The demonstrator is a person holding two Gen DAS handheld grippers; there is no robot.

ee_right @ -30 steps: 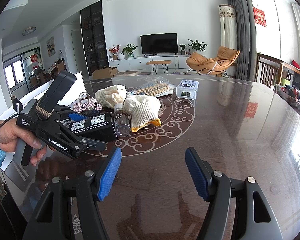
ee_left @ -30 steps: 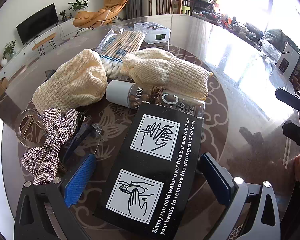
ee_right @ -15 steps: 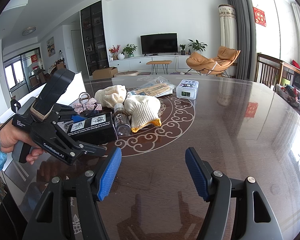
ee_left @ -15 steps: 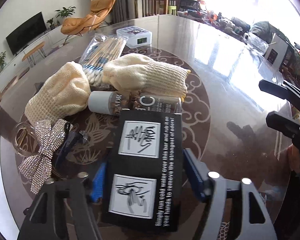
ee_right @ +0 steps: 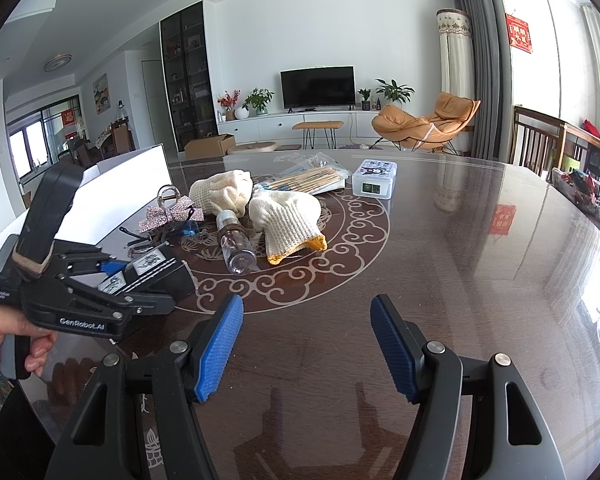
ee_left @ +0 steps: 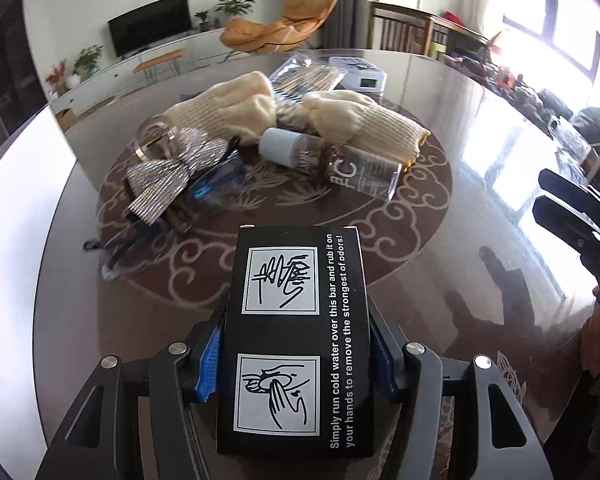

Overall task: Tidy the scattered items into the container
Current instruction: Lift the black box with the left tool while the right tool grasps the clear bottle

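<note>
Black box (ee_left: 296, 344) is clamped in the left tool (ee_left: 296, 364); only the right view shows the right tool (ee_right: 306, 344) gaping.

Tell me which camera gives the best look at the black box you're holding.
The left wrist view: the black box fills the foreground between the left gripper pads, printed face readable. The right wrist view shows it only small, at an angle, partly hidden by that gripper.

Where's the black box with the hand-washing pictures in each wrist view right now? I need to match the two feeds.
Left wrist: the black box fills the lower centre, clamped between the left tongs.
Right wrist: the same box sits at the left edge, mid-height, in the left tongs; the right tongs hang open and hold nothing.
Shared landmark: the clear bottle lying just beyond the box.
</note>
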